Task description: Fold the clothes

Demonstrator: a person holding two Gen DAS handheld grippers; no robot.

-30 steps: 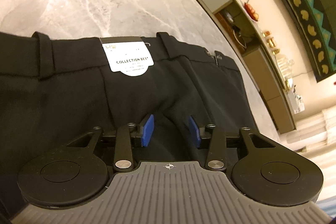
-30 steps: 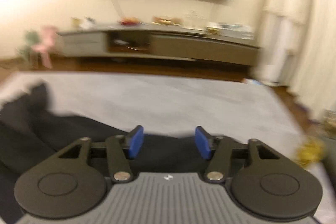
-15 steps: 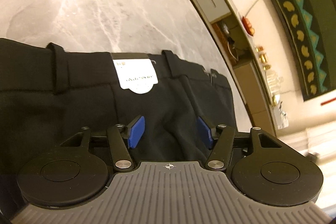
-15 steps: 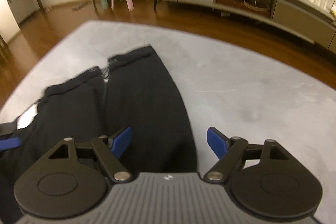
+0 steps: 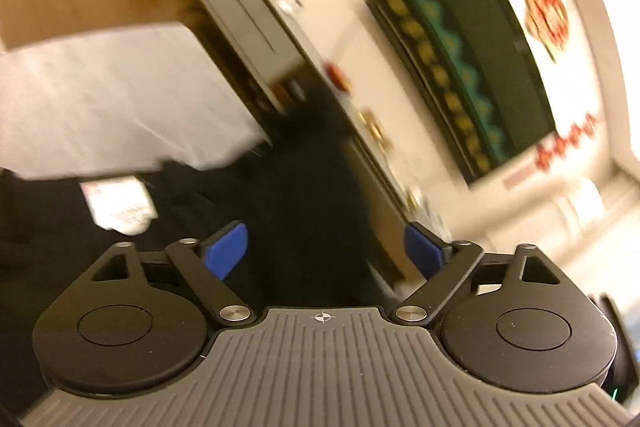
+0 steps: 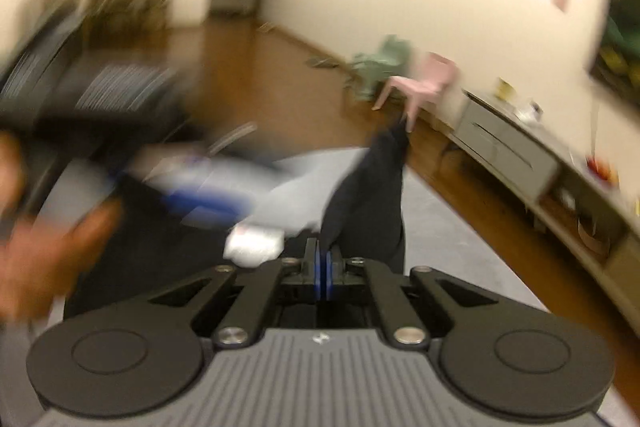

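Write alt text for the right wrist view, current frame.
The right tool is shut on a fold of the black trousers, lifting it into a peak above the grey table. A white tag lies to its left, beside a motion-blurred hand. Behind are a pink chair and a long grey sideboard.

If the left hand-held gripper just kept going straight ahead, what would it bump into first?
Most likely the black trousers: a raised fold of them stands straight ahead of the open left hand-held gripper, between its fingers. The picture is blurred, so depth is uncertain.
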